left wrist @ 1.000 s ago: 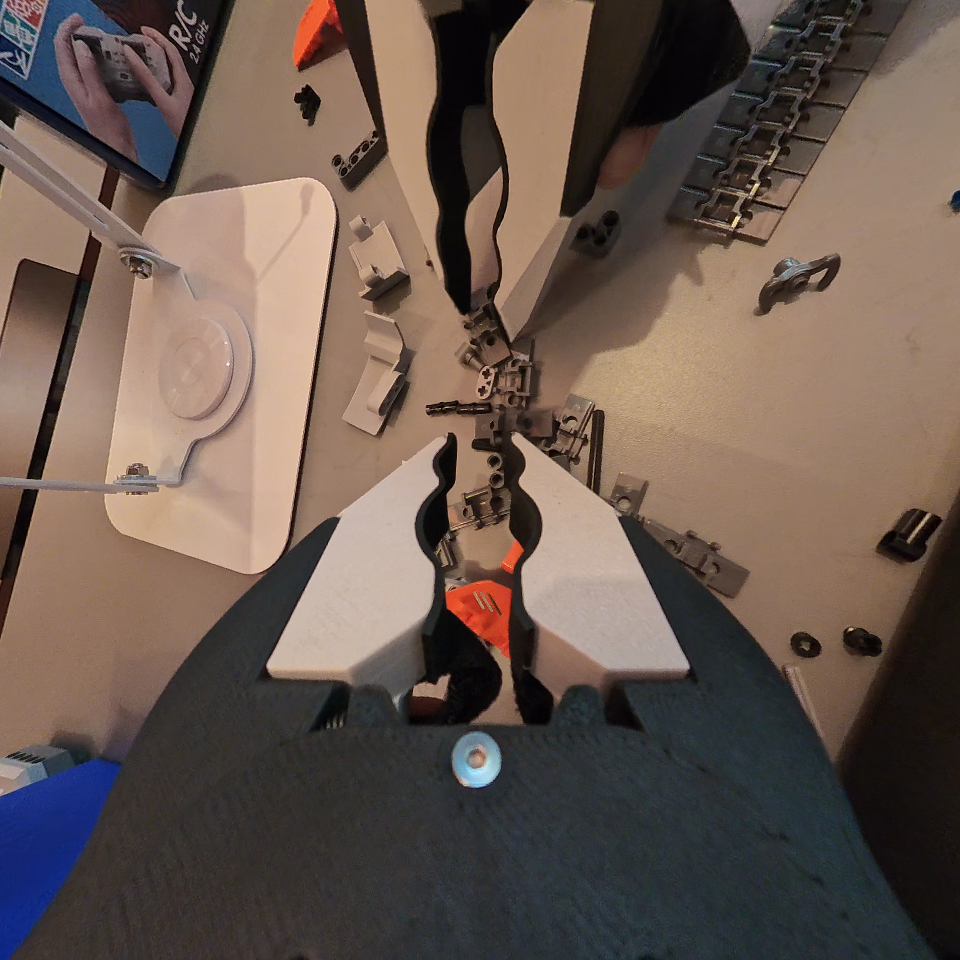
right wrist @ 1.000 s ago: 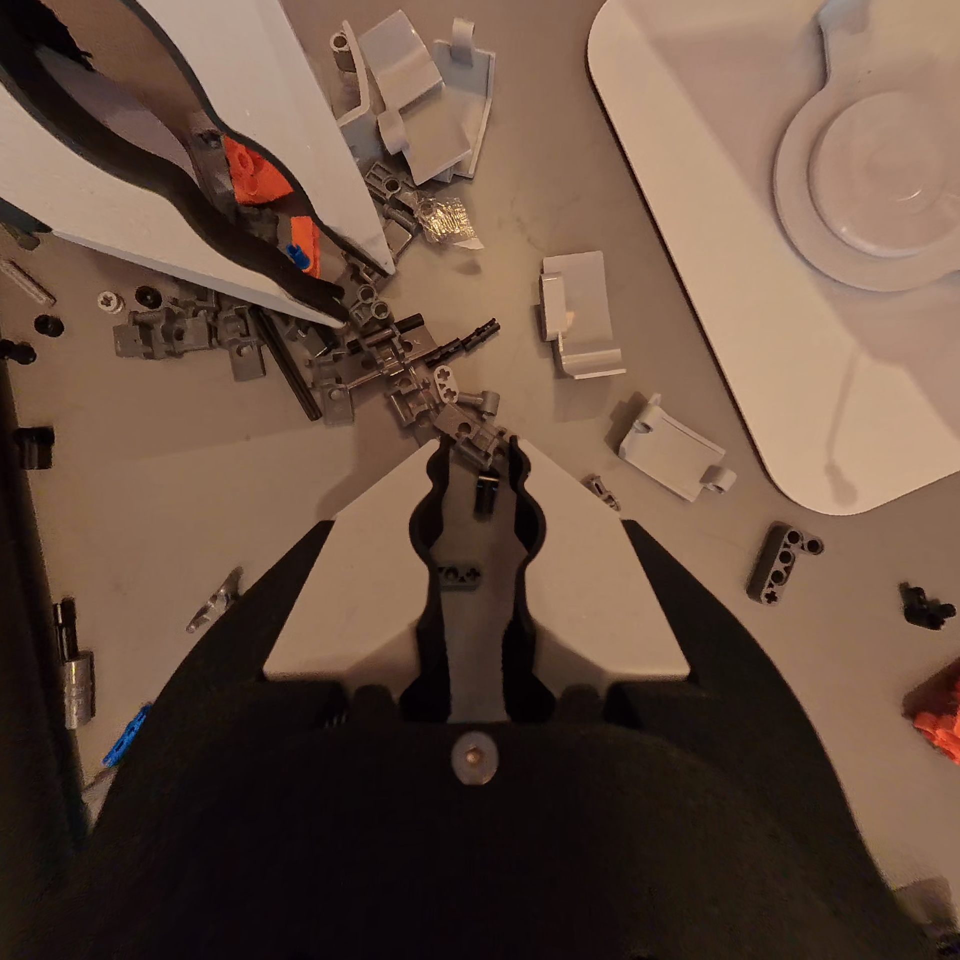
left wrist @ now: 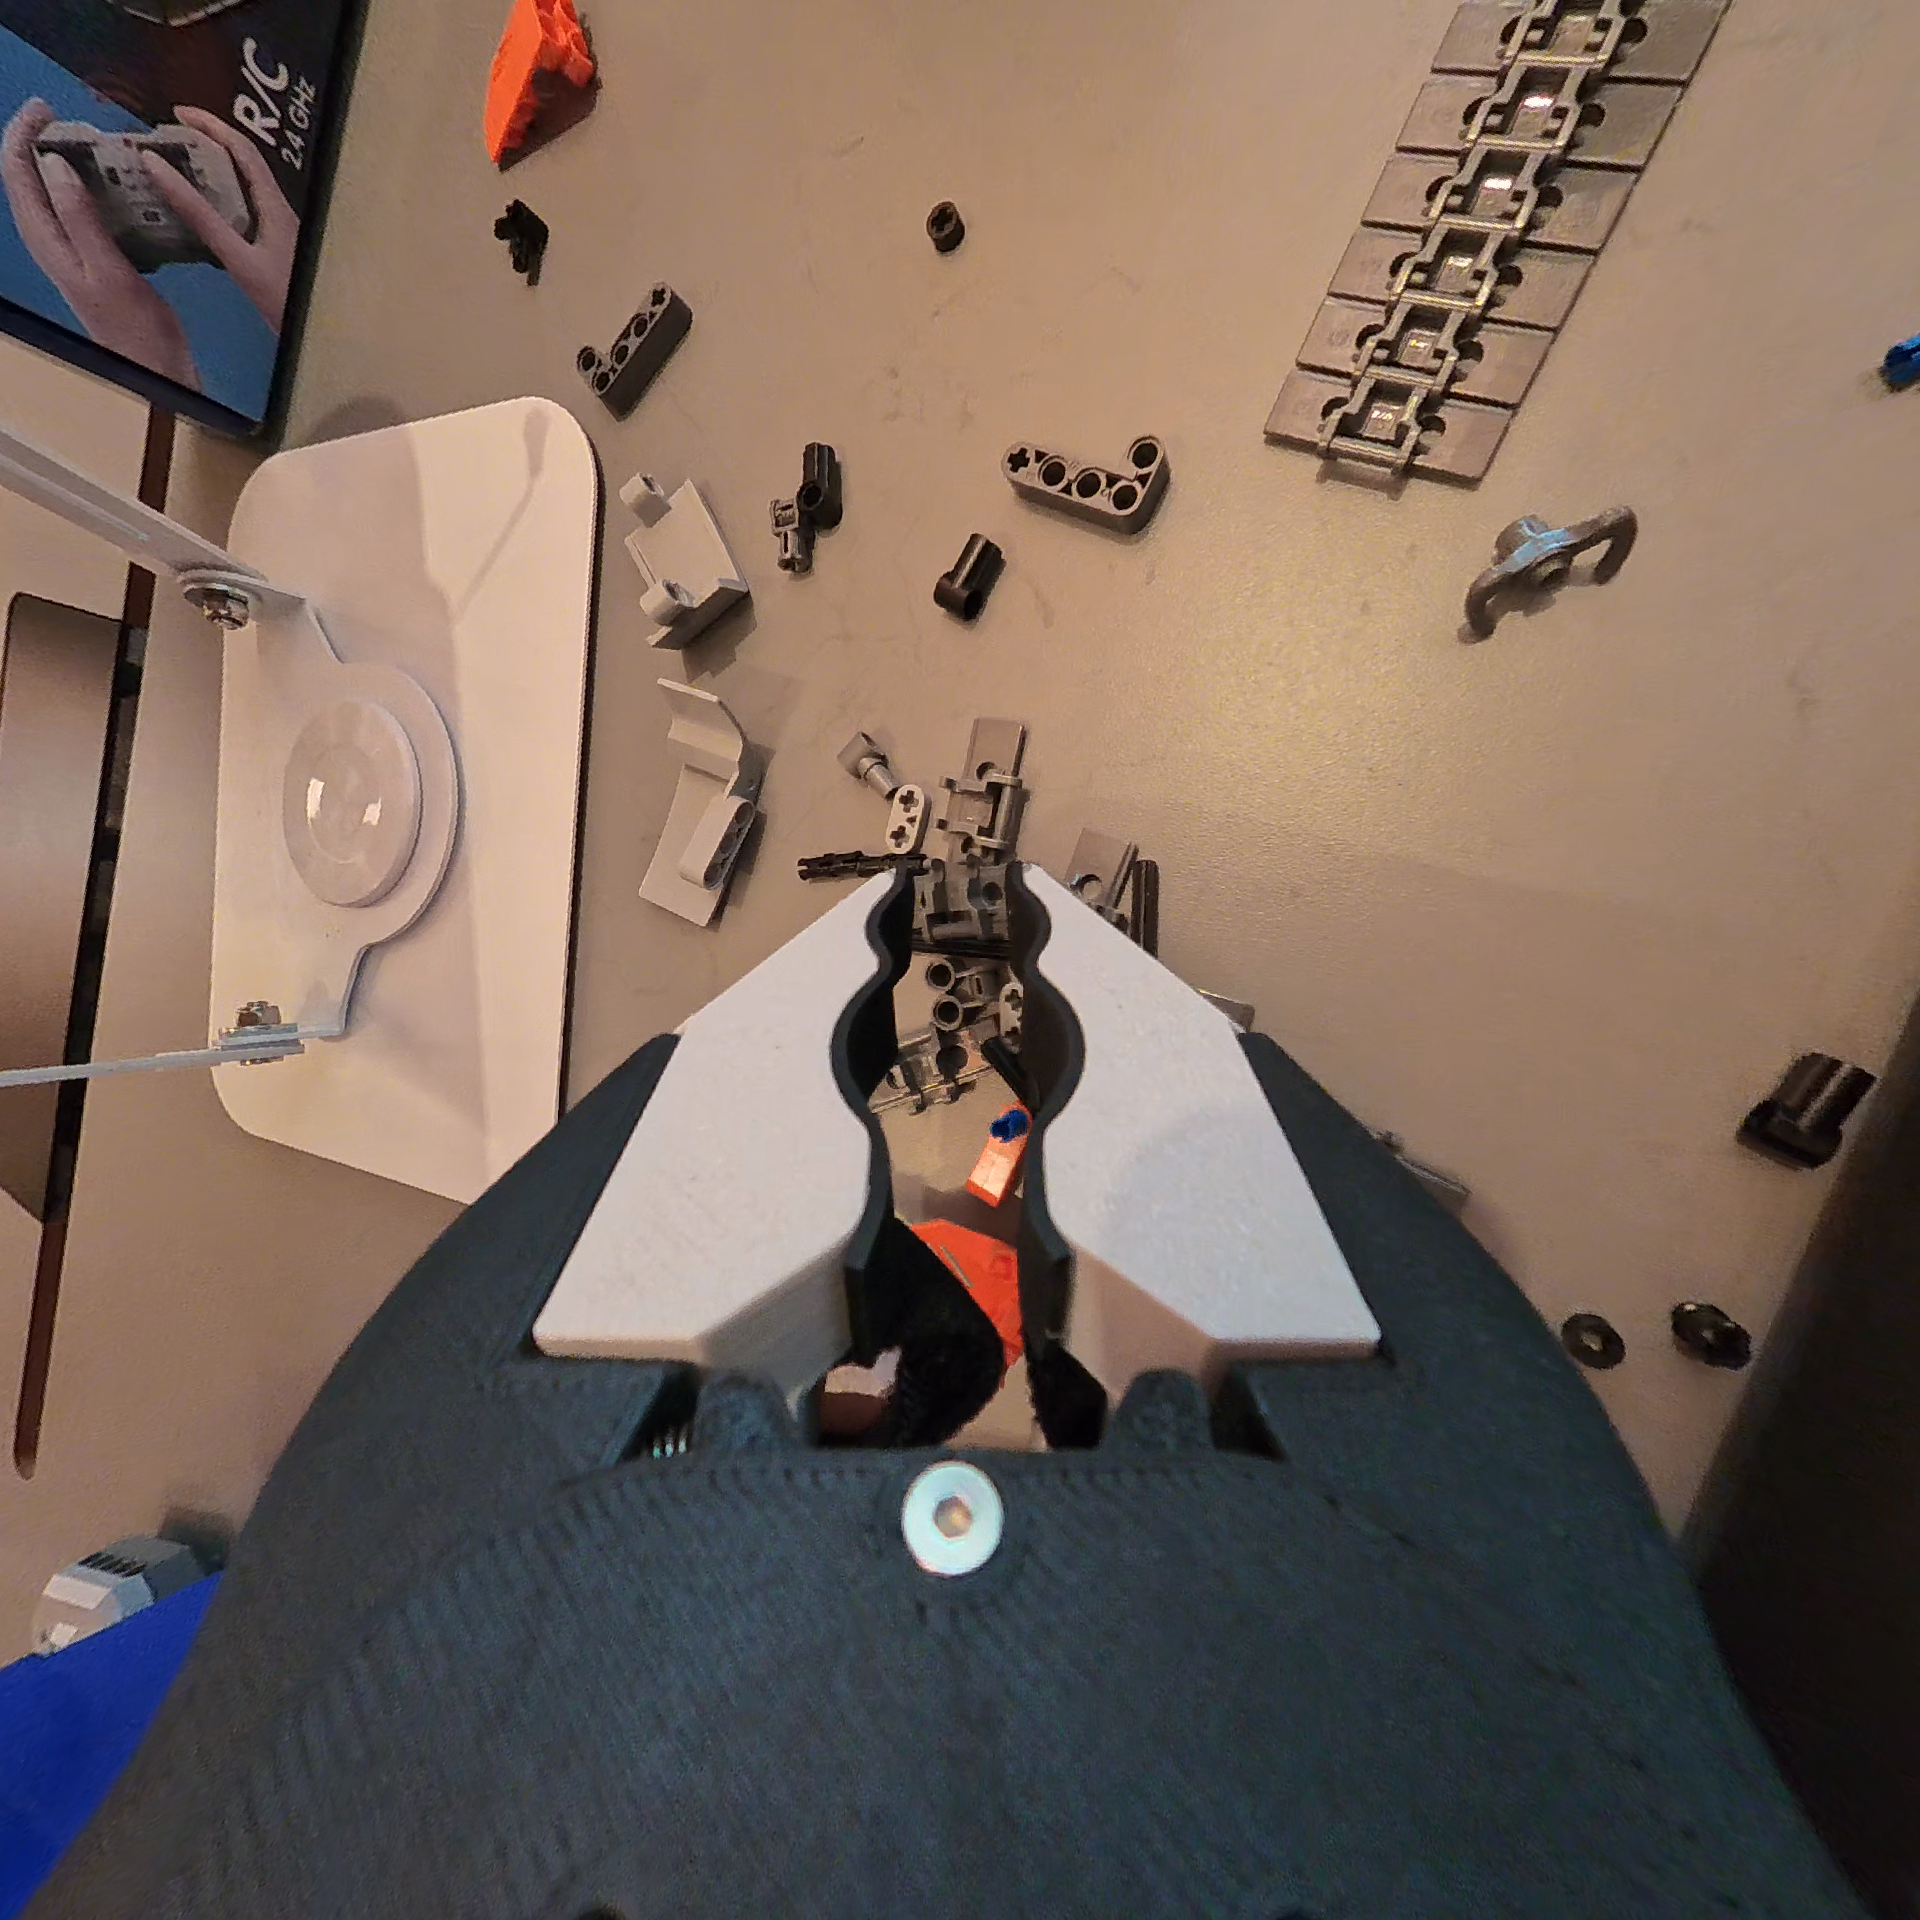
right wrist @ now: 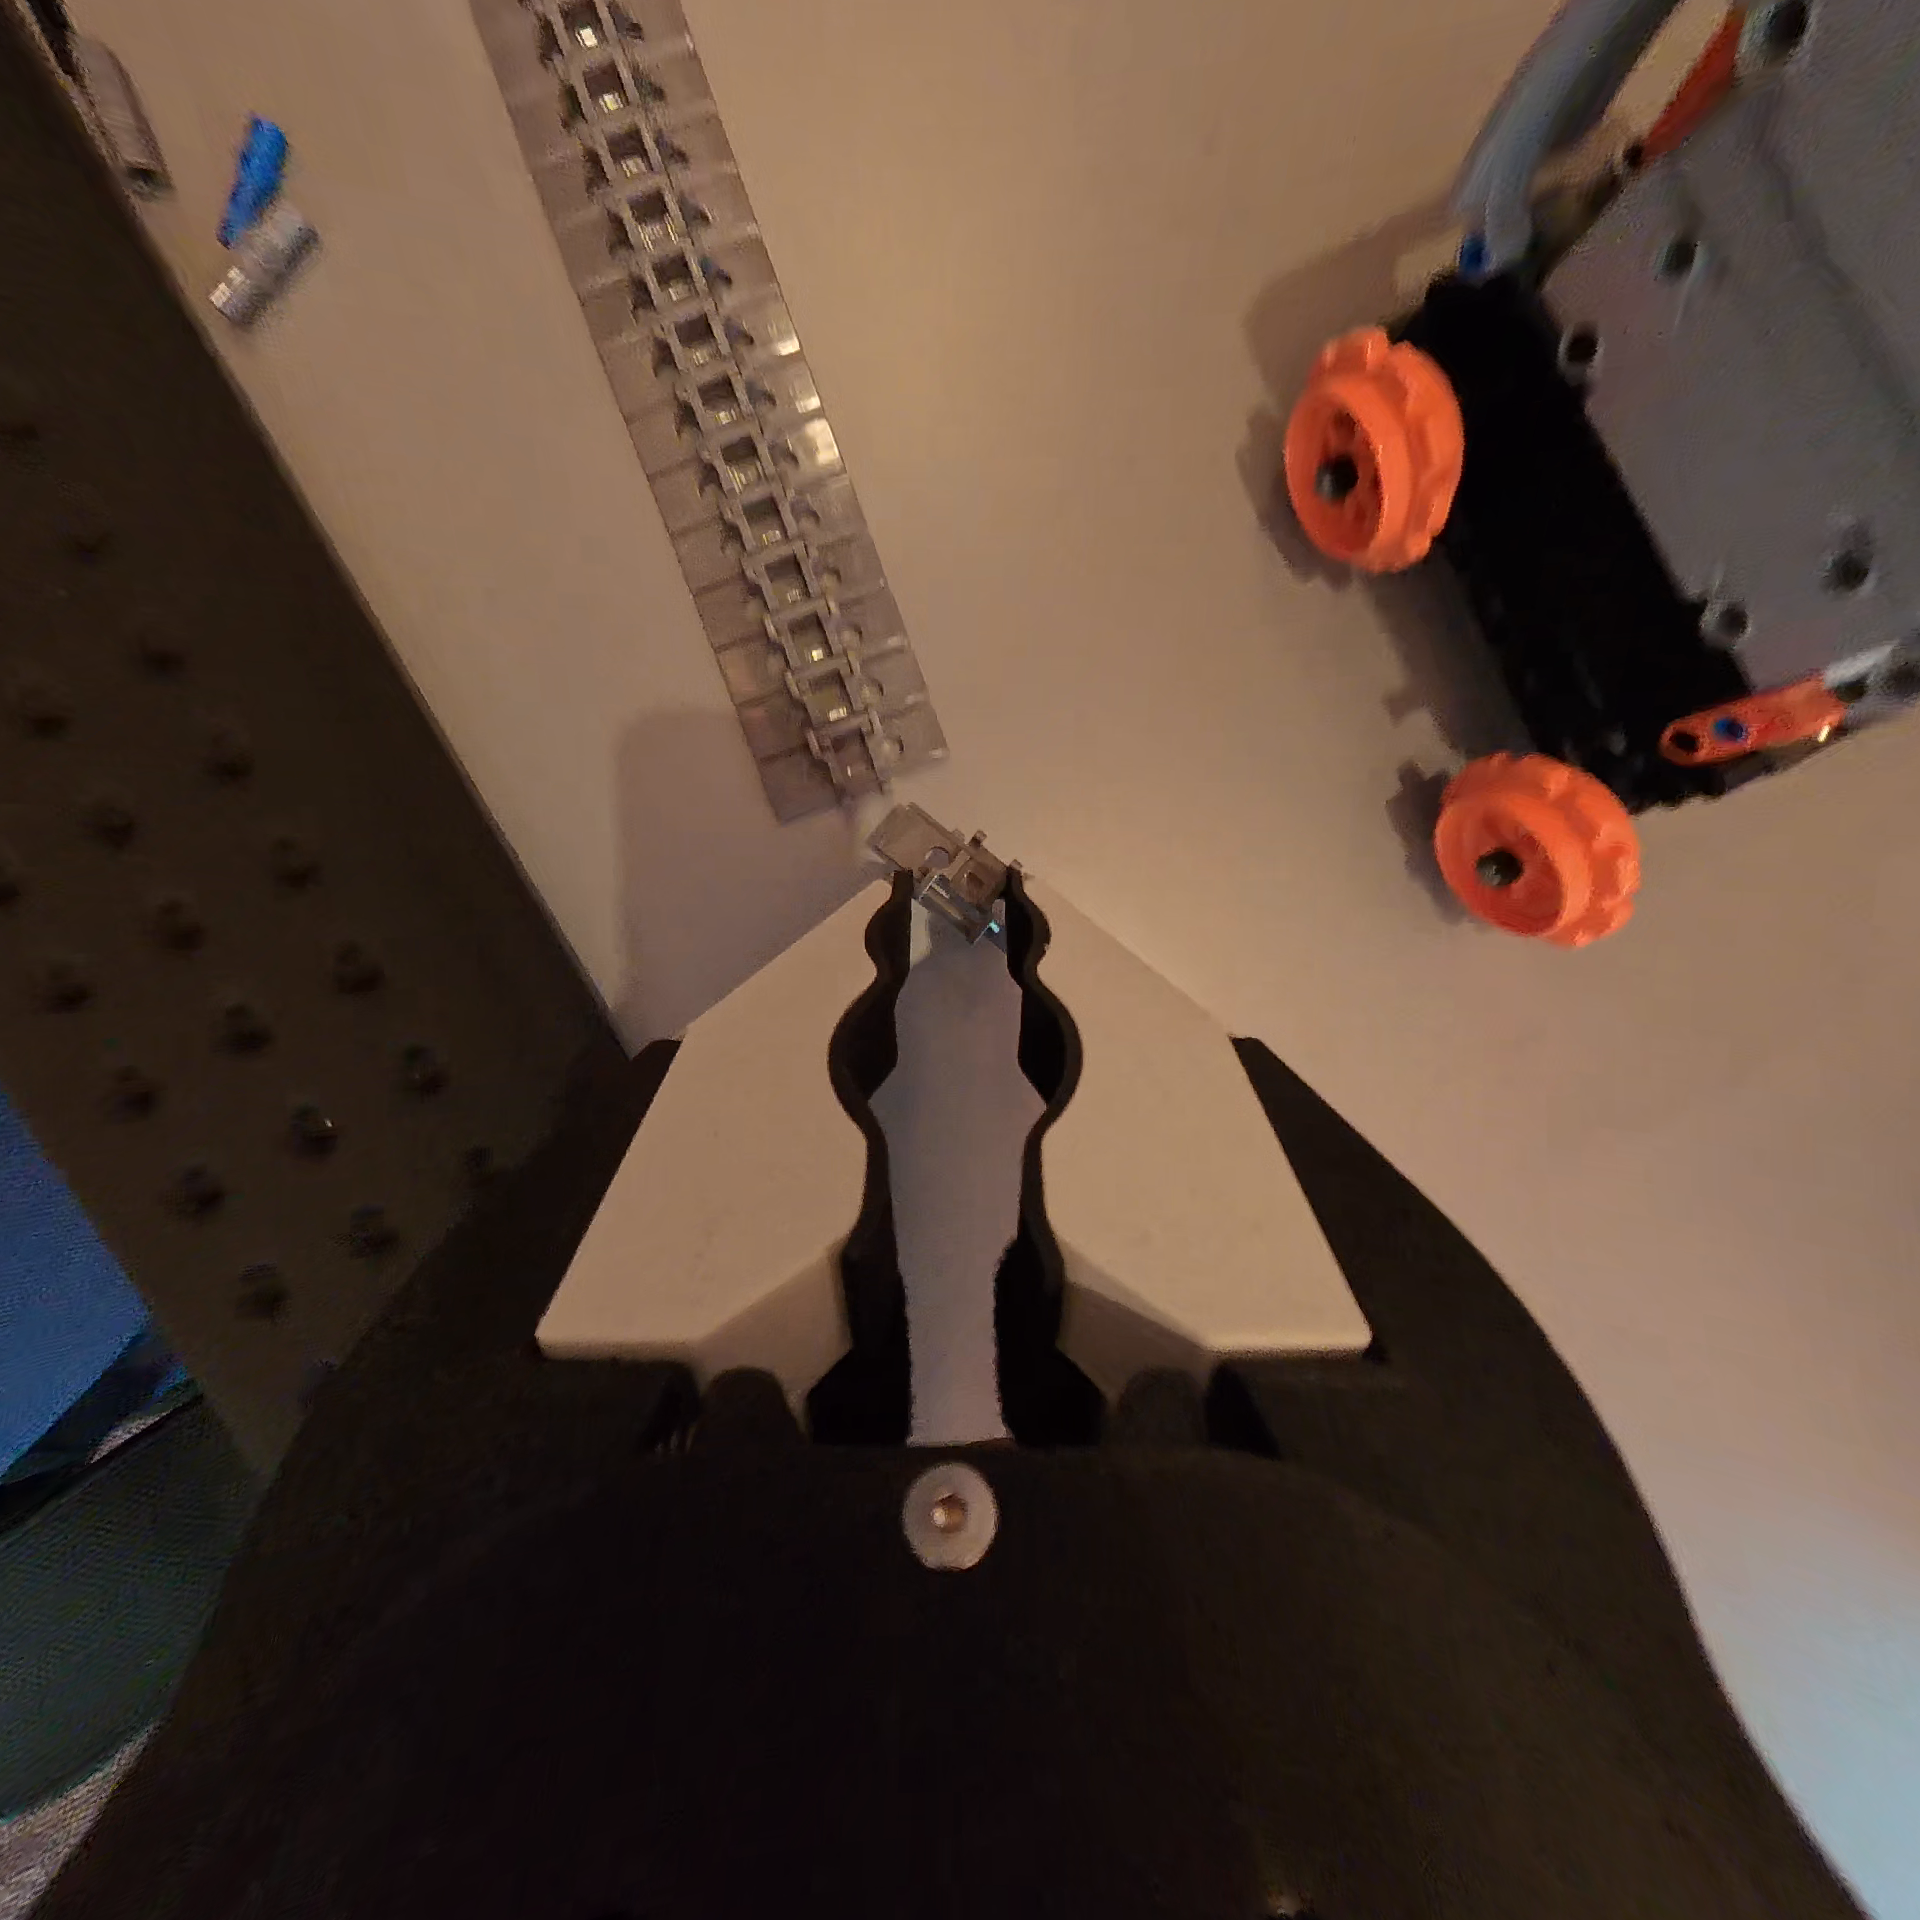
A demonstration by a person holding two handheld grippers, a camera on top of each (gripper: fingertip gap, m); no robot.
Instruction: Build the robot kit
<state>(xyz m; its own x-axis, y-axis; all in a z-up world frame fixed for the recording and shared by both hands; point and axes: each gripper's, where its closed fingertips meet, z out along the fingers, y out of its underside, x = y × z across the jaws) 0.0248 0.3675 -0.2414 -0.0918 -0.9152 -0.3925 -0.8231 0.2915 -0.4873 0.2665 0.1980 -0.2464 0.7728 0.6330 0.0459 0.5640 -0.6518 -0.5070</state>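
Note:
My left gripper [left wrist: 961, 883] sits low over a pile of small grey pieces, its tips closed against the sides of a grey link piece [left wrist: 977, 821] at the pile's far end. Orange and blue parts [left wrist: 997, 1153] show through the gap between the fingers. My right gripper [right wrist: 961, 881] is shut on a small grey track link [right wrist: 940, 868]. It holds the link just off the near end of a long grey track chain [right wrist: 727, 468] lying on the table. The chain also shows in the left wrist view [left wrist: 1475, 239], at the top right.
A white lamp base [left wrist: 416, 727] and a printed box [left wrist: 156, 187] lie to the left, with loose beams [left wrist: 1091, 483] and panels [left wrist: 686, 561] around the pile. A grey vehicle chassis with orange wheels [right wrist: 1371, 447] stands at the right. A dark perforated board [right wrist: 208, 831] runs along the left. Left tips to right tips: about 30 centimeters.
My right gripper has left the pile with a grey link and moved to the end of the track chain. It no longer shows in the left wrist view. My left gripper has stayed put.

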